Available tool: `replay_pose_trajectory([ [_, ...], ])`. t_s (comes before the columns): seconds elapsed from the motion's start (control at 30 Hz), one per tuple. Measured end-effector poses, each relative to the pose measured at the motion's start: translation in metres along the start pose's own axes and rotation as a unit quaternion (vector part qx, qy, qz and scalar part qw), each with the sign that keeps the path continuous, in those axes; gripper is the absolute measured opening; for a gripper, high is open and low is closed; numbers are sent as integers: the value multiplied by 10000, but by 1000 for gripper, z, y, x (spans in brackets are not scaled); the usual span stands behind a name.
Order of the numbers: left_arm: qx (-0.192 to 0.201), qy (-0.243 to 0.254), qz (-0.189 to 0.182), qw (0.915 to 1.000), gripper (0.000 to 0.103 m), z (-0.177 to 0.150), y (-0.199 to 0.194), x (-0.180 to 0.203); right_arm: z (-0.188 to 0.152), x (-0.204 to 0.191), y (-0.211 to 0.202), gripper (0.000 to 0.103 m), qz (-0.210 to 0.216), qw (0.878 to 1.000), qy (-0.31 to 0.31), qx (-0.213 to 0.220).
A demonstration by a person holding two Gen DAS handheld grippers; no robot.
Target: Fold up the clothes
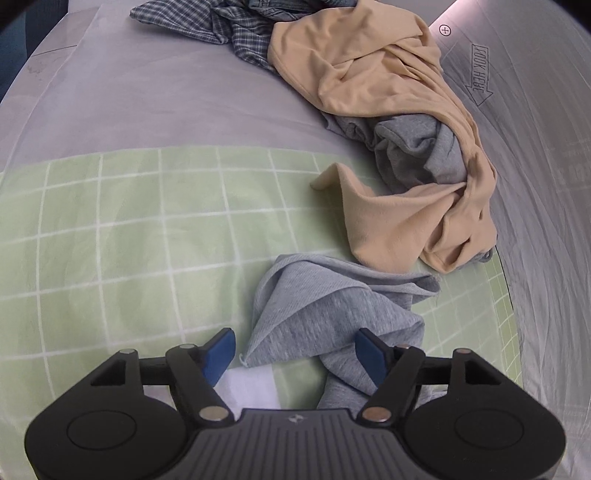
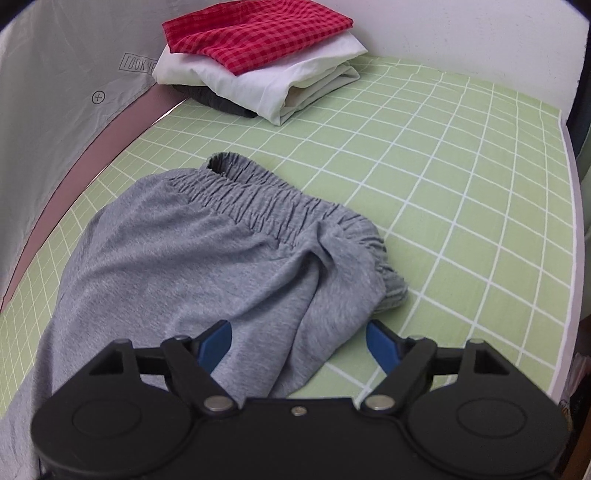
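Grey sweatpants lie on the green checked sheet. In the right wrist view their body spreads out with the elastic waistband at the far end. My right gripper is open, its blue pads either side of a fold of the grey cloth. In the left wrist view a grey pant leg end lies crumpled. My left gripper is open just above it, with the hem between the pads.
A pile of unfolded clothes lies beyond the left gripper: a beige garment, a dark grey one and a blue plaid shirt. A folded stack sits at the back in the right view: red checked cloth on white. A grey fabric wall borders the bed.
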State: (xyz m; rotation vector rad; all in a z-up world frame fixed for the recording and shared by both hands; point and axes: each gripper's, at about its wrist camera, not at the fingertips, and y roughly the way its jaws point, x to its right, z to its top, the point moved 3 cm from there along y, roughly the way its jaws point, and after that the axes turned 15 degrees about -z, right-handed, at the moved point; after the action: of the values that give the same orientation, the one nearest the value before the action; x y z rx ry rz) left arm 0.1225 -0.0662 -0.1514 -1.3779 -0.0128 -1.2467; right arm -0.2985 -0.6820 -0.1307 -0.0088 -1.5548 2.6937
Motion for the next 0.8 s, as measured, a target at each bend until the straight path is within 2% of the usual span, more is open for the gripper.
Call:
replay_pose_trajectory([
  [0.1,44,40,-43,10000,69,5,3,3,4,5,7,80,-41,9995,280,-139],
  [0.13,50,75,-50,9999,59,6,4,4,5,8,10,79,-85,9991,390,-175],
  [0.17,29,103,-43,9999,53,7,6,5,6,11,12,77,-127,9985,497,-209],
  [0.2,-13,119,-27,9999,41,9,8,6,7,13,15,74,-167,9979,588,-233],
  [0.23,-45,117,-14,9999,24,10,11,5,9,16,18,71,-199,9973,653,-259],
  [0.27,-55,123,-8,9999,15,12,13,5,10,17,21,68,-226,9968,711,-280],
  [0.3,-52,154,-5,9999,6,13,13,5,12,19,23,61,-233,9966,741,-275],
  [0.33,-48,185,-2,9998,2,15,14,4,14,20,25,55,-239,9964,770,-270],
  [0.37,-38,231,1,9997,2,17,14,4,17,21,27,49,-239,9962,794,-264],
  [0.43,2,372,18,9993,1,21,11,5,22,24,31,19,-158,9965,779,-243],
  [0.57,173,597,24,9981,1,35,-10,1,30,30,32,11,117,9958,897,-167],
  [0.67,337,781,23,9964,1,49,-31,-6,41,39,23,9,187,9957,898,86],
  [0.8,581,1063,215,9924,1,73,-67,-29,57,51,7,8,216,9964,647,497],
])
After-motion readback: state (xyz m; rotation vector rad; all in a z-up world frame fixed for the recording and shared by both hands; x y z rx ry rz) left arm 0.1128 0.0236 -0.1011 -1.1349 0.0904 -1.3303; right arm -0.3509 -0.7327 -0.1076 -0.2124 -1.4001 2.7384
